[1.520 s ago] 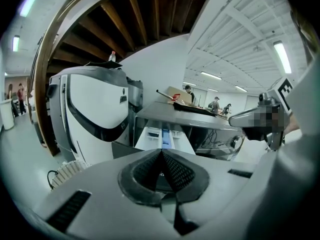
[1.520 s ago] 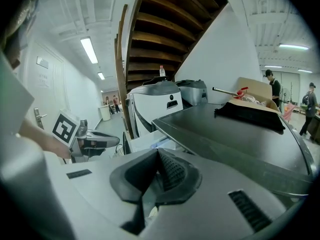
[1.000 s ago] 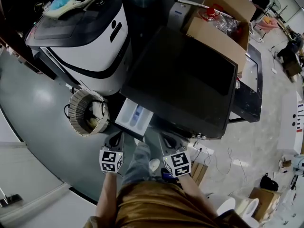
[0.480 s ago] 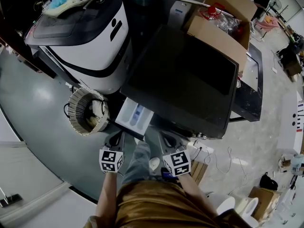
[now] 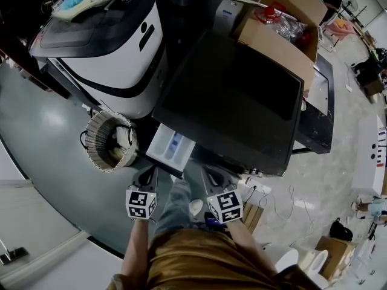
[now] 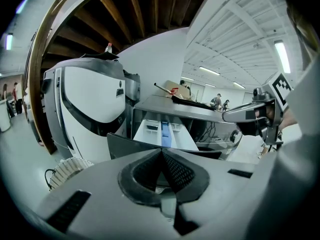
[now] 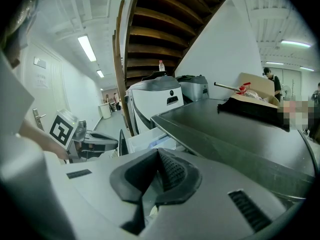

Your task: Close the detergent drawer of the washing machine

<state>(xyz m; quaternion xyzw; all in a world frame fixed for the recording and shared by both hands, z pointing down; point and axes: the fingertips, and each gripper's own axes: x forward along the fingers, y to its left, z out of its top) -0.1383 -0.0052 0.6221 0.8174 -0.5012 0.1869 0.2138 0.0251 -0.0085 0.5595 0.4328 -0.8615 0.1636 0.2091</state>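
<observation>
The dark-topped washing machine (image 5: 236,101) stands in front of me with its white detergent drawer (image 5: 170,147) pulled out at the front left corner; a blue insert shows inside it. In the left gripper view the drawer (image 6: 165,133) is straight ahead, behind its dark front panel. My left gripper (image 5: 147,176) hangs just short of the drawer front, jaws shut and empty. My right gripper (image 5: 213,175) is to the right of the drawer, below the machine's front edge, also shut and empty. The drawer (image 7: 145,140) appears at the left in the right gripper view.
A white-and-black machine (image 5: 109,41) stands left of the washer. A woven basket (image 5: 110,141) sits on the floor beside the drawer. A cardboard box (image 5: 284,26) lies on the washer's far corner. Cables and a power strip (image 5: 257,192) are on the floor to the right.
</observation>
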